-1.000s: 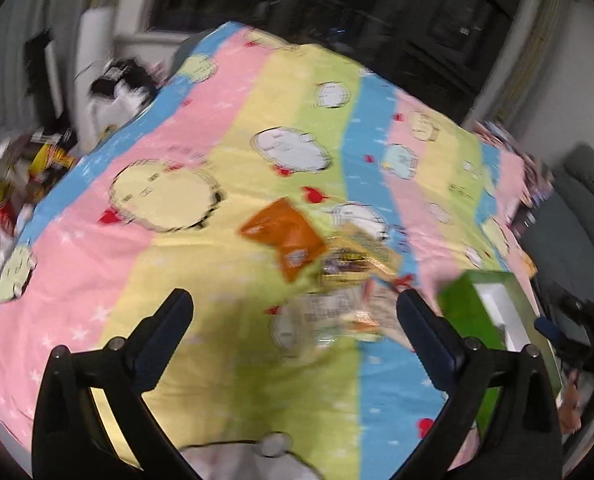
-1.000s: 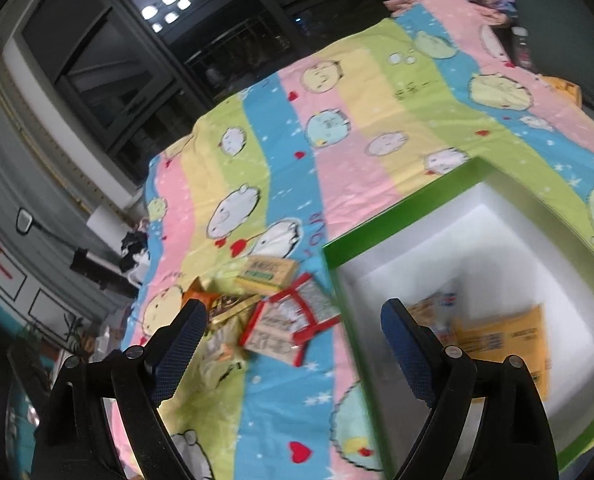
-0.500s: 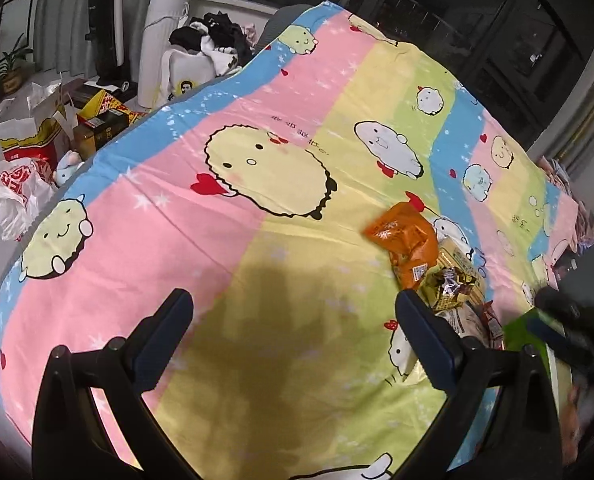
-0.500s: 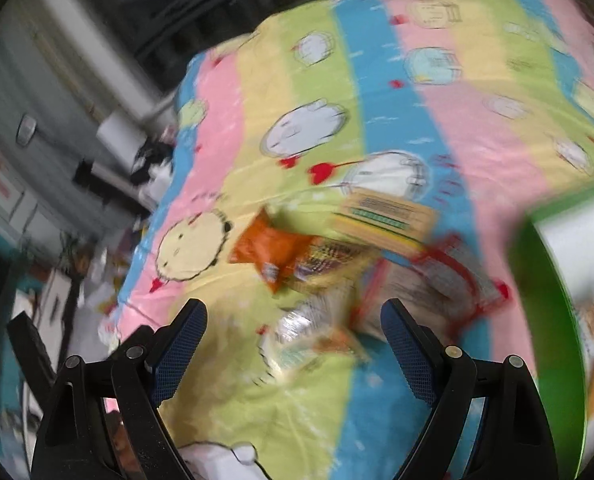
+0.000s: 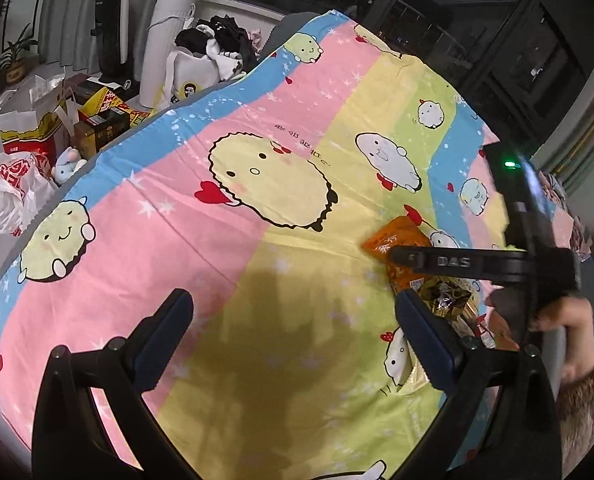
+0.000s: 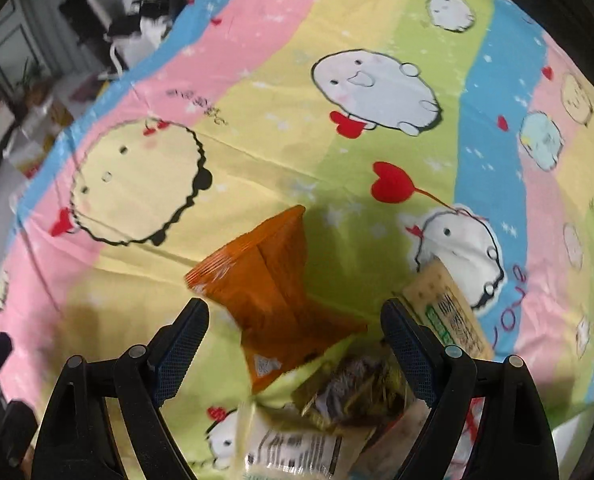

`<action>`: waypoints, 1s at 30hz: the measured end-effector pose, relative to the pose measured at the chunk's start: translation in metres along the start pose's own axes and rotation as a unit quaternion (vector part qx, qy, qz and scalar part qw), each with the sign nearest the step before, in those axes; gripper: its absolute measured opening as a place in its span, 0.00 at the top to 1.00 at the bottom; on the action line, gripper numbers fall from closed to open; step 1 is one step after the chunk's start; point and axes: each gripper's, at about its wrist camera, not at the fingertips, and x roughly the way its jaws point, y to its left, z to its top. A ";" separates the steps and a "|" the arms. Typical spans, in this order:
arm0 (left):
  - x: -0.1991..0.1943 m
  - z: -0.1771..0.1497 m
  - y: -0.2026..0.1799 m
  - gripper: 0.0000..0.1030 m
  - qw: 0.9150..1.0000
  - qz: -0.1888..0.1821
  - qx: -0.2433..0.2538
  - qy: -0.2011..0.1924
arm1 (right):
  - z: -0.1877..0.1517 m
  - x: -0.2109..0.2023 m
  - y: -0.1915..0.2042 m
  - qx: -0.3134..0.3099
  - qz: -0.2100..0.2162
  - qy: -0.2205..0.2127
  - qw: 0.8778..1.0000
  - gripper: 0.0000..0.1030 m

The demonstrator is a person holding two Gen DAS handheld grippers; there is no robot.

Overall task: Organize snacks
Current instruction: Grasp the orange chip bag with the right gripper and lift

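A striped cartoon bedsheet (image 5: 237, 240) is spread across the frame; at upper left, boxes (image 5: 97, 120), a plastic bag (image 5: 13, 188) and a potted plant (image 5: 15, 60) are seen.

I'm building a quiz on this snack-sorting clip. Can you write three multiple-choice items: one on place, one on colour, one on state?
1. Where does the orange packet lie?
A. on the cartoon sheet
B. in a box
C. on the floor

2. What colour are the hearts printed on the sheet?
A. red
B. purple
C. black

3. How is the right gripper?
A. shut on the packet
B. open, holding nothing
C. shut and empty

Key: 1 A, it rests among snacks on the sheet; 2 A, the hearts are red; 3 B, its jaws stand apart above the packet.
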 end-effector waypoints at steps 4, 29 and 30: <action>0.001 0.000 -0.003 0.02 1.000 -0.008 0.003 0.004 | 0.006 0.025 0.002 -0.006 0.004 0.040 0.999 0.43; 0.008 -0.016 -0.030 0.05 0.997 -0.056 0.029 0.048 | -0.158 -0.076 -0.034 0.178 0.174 -0.037 0.968 0.59; 0.010 -0.019 -0.033 0.05 0.995 -0.071 0.028 0.059 | -0.169 -0.069 -0.038 0.197 0.183 -0.028 0.963 0.59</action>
